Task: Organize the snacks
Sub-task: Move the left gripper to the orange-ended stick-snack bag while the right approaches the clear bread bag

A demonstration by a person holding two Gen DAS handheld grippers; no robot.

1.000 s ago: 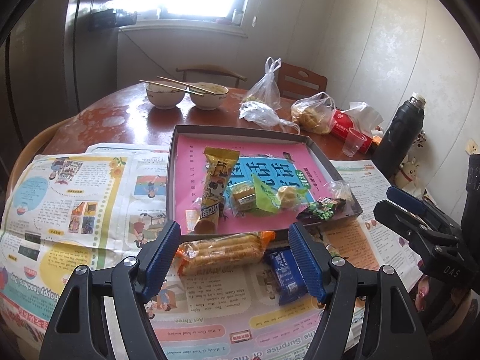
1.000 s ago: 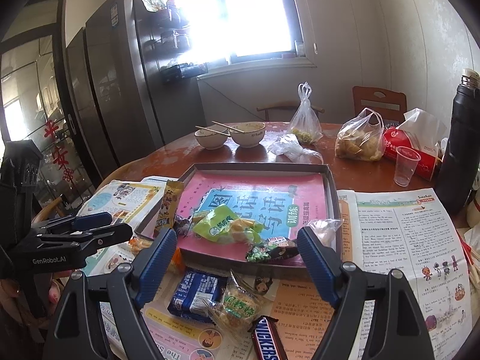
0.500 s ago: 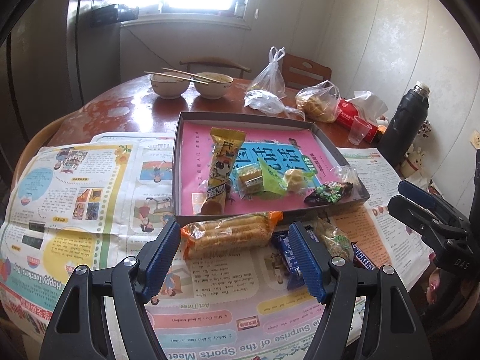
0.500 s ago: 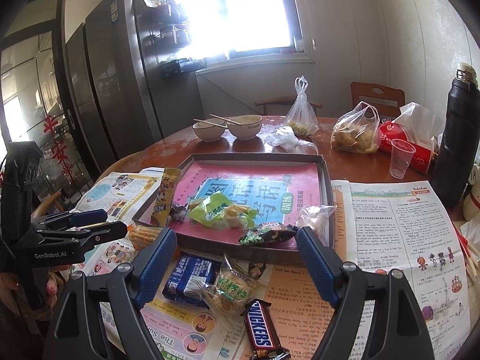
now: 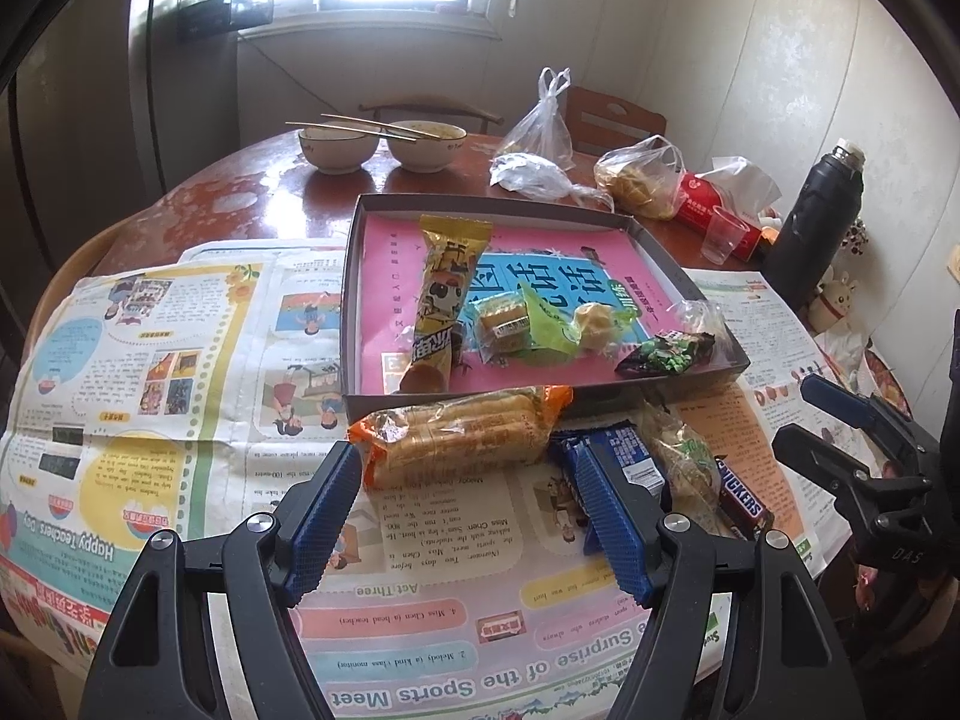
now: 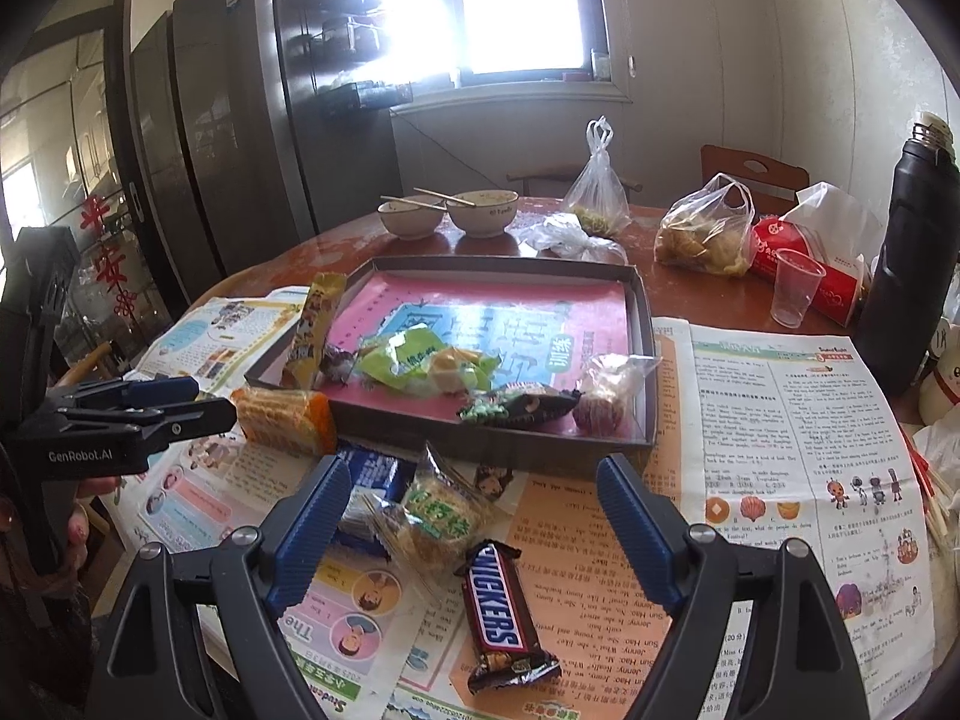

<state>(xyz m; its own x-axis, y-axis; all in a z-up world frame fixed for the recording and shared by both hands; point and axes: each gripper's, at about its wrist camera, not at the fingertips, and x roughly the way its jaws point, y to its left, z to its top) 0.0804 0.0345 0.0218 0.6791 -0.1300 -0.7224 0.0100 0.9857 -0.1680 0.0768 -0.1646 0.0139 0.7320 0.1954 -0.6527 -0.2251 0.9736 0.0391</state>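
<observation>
A grey tray (image 5: 684, 282) (image 6: 639, 300) with a pink lining holds a yellow bar (image 5: 447, 294), a green packet (image 6: 408, 360), a dark nut packet (image 6: 519, 405) and small wrapped sweets. On the newspaper in front of it lie an orange biscuit pack (image 5: 462, 435) (image 6: 282, 420), a blue pack (image 5: 624, 456), a clear cracker bag (image 6: 441, 516) and a Snickers bar (image 6: 501, 618) (image 5: 741, 504). My left gripper (image 5: 474, 516) is open and empty just before the orange pack. My right gripper (image 6: 474, 534) is open and empty above the cracker bag and the Snickers bar.
Two bowls (image 5: 384, 147) with chopsticks stand at the back of the round table. Plastic bags (image 6: 702, 234), a red tissue pack (image 6: 804, 270), a clear cup (image 6: 795, 294) and a black flask (image 6: 906, 252) stand at the back right. Newspaper (image 5: 150, 360) covers the near table.
Both grippers have drawn back and up from the tray, so more of the newspaper and the loose snacks, including the Snickers bar, now show. Both stay open.
</observation>
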